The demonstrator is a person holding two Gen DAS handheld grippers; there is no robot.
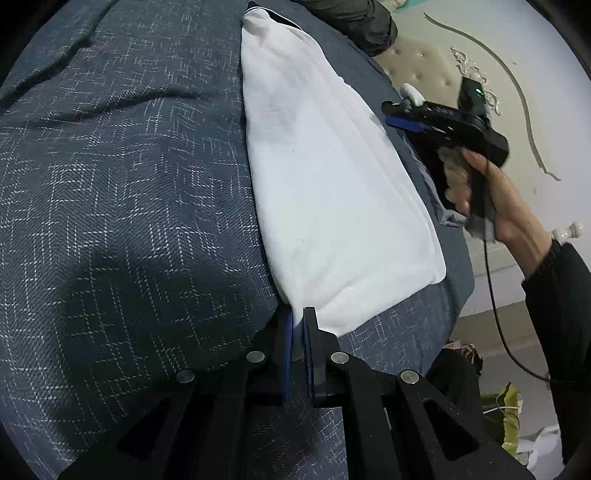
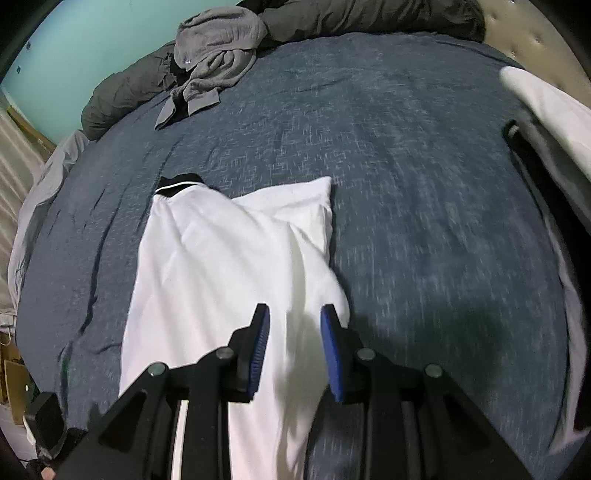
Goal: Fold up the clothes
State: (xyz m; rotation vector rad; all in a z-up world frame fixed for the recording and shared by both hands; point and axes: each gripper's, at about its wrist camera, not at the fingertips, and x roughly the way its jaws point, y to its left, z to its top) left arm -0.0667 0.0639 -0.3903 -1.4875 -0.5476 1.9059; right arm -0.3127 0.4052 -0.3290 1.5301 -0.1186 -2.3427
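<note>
A white garment (image 1: 325,177) lies folded into a long strip on the blue bedspread (image 1: 129,184). My left gripper (image 1: 298,314) is shut on the strip's near corner, and a sliver of cloth shows between its blue pads. In the left wrist view a hand (image 1: 495,192) holds my right gripper (image 1: 388,113) at the strip's right edge, off the bed's side. In the right wrist view the same white garment (image 2: 207,266) shows a black collar (image 2: 177,182) at its far end. My right gripper (image 2: 295,314) hovers open just over the cloth, with nothing pinched.
A heap of grey clothes (image 2: 214,48) and a dark duvet (image 2: 369,14) lie at the far side of the bedspread (image 2: 406,147). A padded headboard (image 1: 417,62) stands beyond the bed. A black cable (image 1: 495,317) hangs from the right gripper. Bags sit on the floor (image 1: 509,406).
</note>
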